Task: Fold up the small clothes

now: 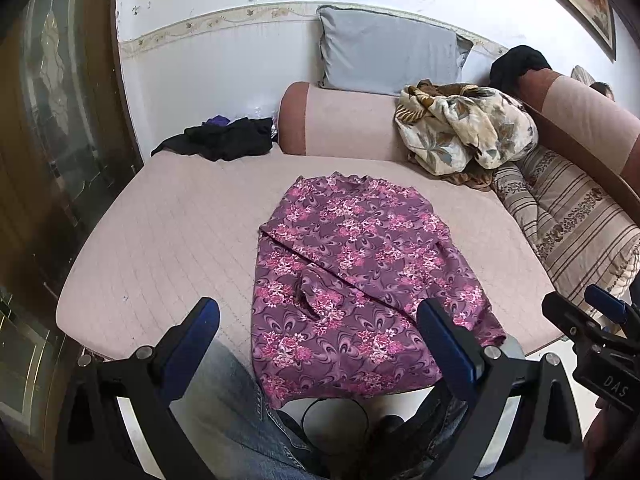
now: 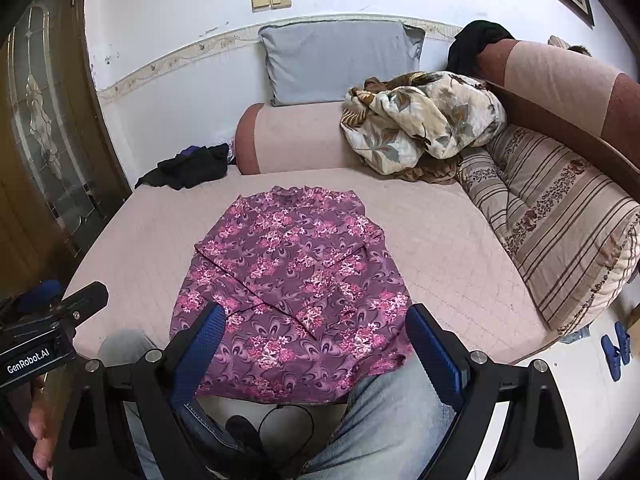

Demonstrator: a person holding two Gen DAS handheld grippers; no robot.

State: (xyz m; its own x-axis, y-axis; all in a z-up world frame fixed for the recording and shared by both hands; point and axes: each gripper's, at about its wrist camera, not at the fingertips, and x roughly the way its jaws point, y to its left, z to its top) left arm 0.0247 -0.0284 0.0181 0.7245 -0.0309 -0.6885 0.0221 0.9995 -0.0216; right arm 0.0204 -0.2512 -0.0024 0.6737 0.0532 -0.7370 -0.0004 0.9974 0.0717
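Observation:
A purple top with pink flowers [image 1: 352, 264] lies flat on the pink bed [image 1: 168, 240], collar at the far end, both sleeves folded in across the body, hem hanging over the near edge. It also shows in the right wrist view [image 2: 296, 280]. My left gripper [image 1: 318, 316] is open and empty, held above the hem. My right gripper [image 2: 314, 320] is open and empty, also above the hem. The right gripper shows at the right edge of the left wrist view [image 1: 592, 328].
A black garment pile [image 1: 224, 140] lies at the far left of the bed. A grey pillow [image 1: 388, 52], a floral blanket [image 1: 464, 132] and a striped cushion [image 1: 568, 224] sit at the back and right. My jeans-clad legs [image 2: 392, 412] are below the bed edge. Blue slippers [image 2: 616, 348] lie on the floor.

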